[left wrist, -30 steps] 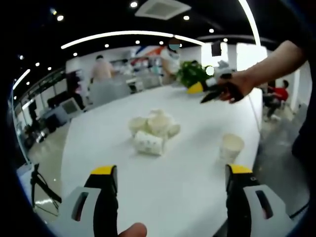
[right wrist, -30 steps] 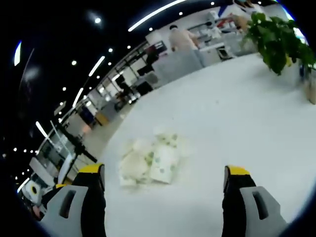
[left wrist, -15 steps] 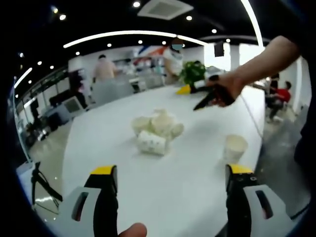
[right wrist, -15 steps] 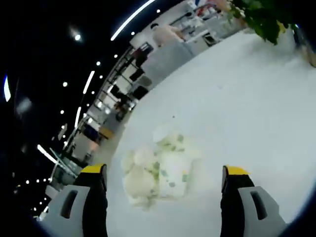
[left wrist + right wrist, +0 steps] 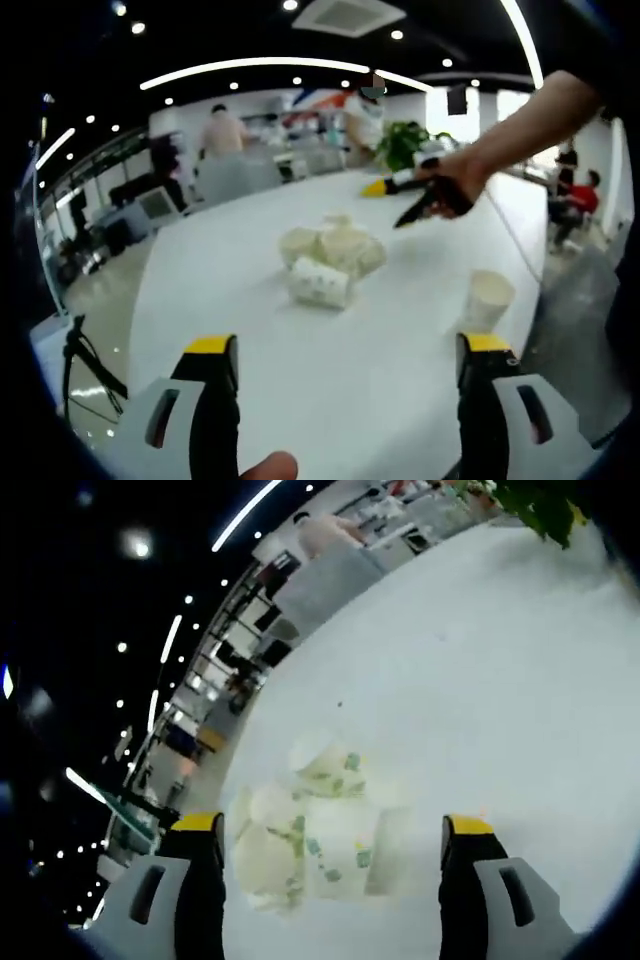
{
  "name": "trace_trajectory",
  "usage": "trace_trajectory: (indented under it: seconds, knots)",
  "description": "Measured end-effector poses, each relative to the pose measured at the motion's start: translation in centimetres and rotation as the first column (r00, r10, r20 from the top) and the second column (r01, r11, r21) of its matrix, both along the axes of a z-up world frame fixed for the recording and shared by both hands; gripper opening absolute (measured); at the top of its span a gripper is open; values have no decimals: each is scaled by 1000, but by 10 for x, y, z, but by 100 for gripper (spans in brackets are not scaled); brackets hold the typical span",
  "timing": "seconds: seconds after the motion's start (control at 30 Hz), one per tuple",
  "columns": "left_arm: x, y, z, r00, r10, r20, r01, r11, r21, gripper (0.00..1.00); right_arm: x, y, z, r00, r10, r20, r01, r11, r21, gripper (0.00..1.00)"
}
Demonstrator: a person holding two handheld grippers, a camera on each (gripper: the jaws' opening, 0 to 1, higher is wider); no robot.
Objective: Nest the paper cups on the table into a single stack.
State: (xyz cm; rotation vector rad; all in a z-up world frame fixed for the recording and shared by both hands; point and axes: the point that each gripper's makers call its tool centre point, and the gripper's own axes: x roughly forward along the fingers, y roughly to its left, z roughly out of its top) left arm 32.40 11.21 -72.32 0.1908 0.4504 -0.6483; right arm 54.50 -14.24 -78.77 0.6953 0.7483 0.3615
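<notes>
1. My left gripper (image 5: 340, 400) is spread wide with nothing between its jaws, hanging low over the near part of the white table (image 5: 300, 400).
2. My right gripper (image 5: 335, 880) is also spread wide and empty. In the left gripper view I see it reaching in from the right in the person's hand (image 5: 450, 185), above the far side of the cups.
3. The paper cups sit in a loose cluster (image 5: 330, 255) near the middle of the table. One cup (image 5: 320, 283) lies on its side at the near edge of the heap, touching the others; several behind it stand or lean with their mouths up.
4. One single cup (image 5: 490, 298) stands upright on its own, well apart from the cluster, near the table's right edge.
5. In the right gripper view the cluster (image 5: 310, 830) lies just ahead, between my jaws. The patterned cups there are tumbled against one another, and I cannot tell how many there are.
6. I judge these cups to be very light and thin-walled. They will crush if squeezed hard and skid if nudged.
7. I would take one by the rim, one jaw inside and one outside, or lightly across the stiffer upper wall.
8. The tipped cup looks the easiest first pick.
9. A potted plant (image 5: 410, 145) stands at the far end, clear of the work.
</notes>
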Motion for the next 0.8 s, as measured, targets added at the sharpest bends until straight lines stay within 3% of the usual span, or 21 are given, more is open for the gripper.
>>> trace_trajectory:
  seconds: [0.47,0.8]
  knots:
    - [8,1,-9,1000,5,-10,-5,1000,-5,89,3,7,-19,997,15,-79,-13,999,32,74]
    - [3,9,-15,999,30,-21,-30,999,-15,89,7,19,-20,996,45,-81,-42,999,28,69]
